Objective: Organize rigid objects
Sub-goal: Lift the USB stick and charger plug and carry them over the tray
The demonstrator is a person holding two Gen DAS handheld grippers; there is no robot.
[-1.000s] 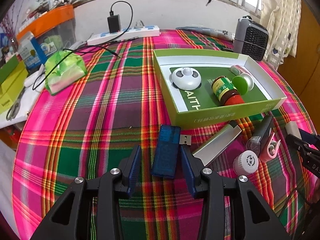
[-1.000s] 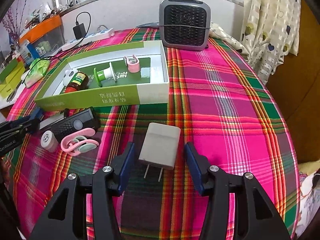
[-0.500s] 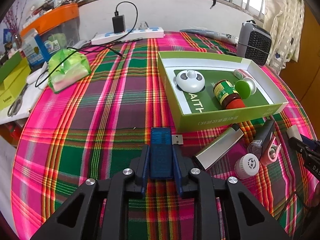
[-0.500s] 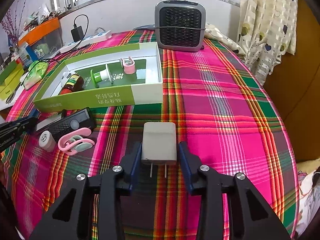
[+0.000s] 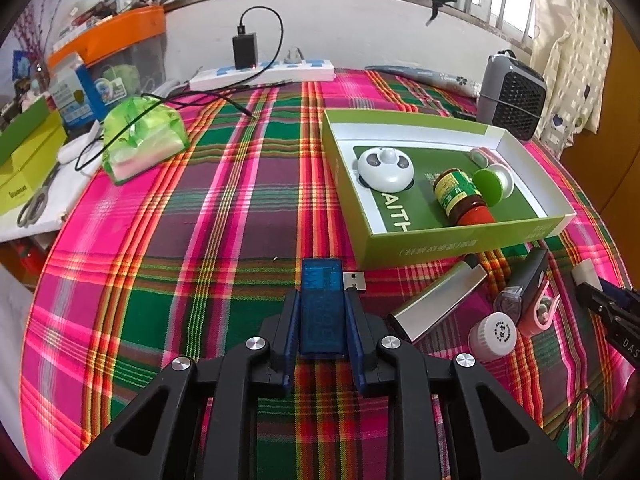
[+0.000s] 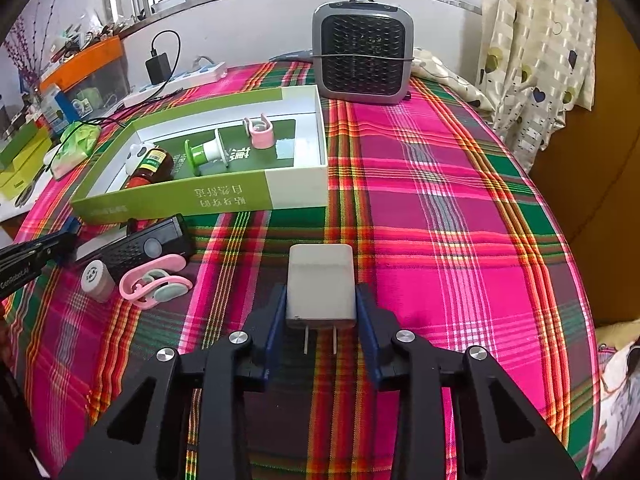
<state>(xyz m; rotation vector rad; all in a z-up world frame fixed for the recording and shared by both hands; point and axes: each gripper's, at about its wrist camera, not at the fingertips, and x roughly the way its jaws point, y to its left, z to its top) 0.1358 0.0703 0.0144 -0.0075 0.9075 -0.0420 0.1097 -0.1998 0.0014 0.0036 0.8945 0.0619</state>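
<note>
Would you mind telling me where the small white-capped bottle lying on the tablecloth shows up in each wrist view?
Left wrist view: the white-capped bottle lies at lower right, beside the pink clip and right of the silver lighter.
Right wrist view: the same bottle sits at far left, just left of the pink clip.
Shared landmark: the green box, just beyond the bottle in both views.

bottle (image 5: 460, 196) in box (image 5: 460, 246) — USB stick (image 5: 322, 308) before it, lighter (image 5: 436, 304) right
</note>
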